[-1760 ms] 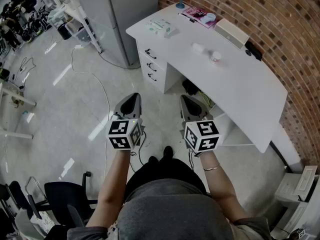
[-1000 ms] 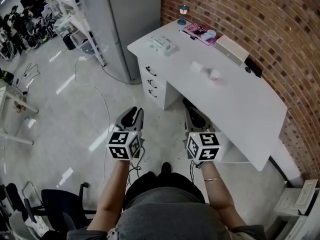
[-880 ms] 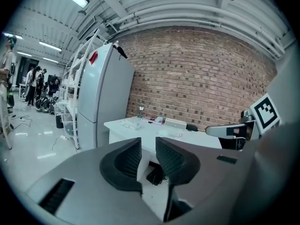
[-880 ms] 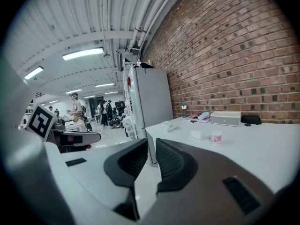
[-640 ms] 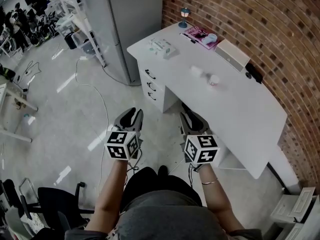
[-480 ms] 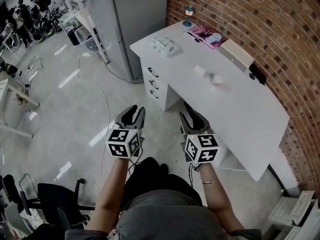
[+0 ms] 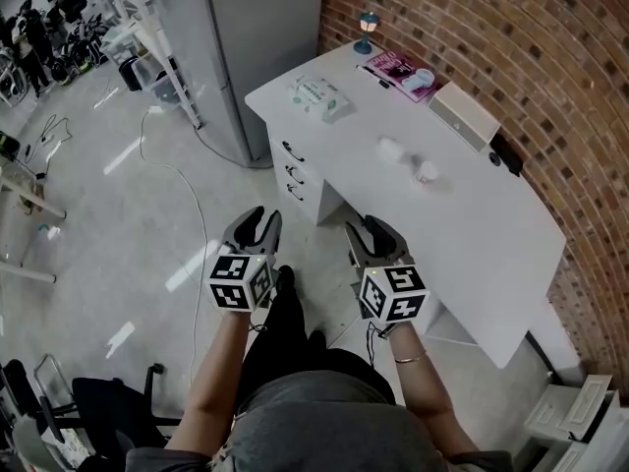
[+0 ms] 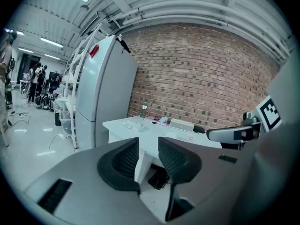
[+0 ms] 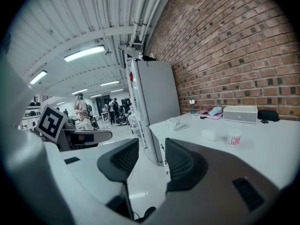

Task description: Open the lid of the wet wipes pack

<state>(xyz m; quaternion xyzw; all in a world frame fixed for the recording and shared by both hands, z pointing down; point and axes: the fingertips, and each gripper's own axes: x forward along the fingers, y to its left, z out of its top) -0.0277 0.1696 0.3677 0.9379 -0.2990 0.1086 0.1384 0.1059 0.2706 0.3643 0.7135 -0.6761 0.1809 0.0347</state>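
My left gripper (image 7: 261,219) and right gripper (image 7: 368,230) have just been opening, fingers spread on nothing, above the floor (image 7: 118,224) just short of the desk's (image 7: 482,234) front edge. The wipes pack (image 7: 319,96) lies far ahead by the desk's left end, well apart from both.

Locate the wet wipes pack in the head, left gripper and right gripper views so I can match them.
Head view: wet wipes pack upper centre, at the far left end of the white desk.
Left gripper view: wet wipes pack small, mid-frame, just above the jaws.
Right gripper view: wet wipes pack centre, just above the jaws.
Shared landmark: the small lamp beyond the pack, by the brick wall.
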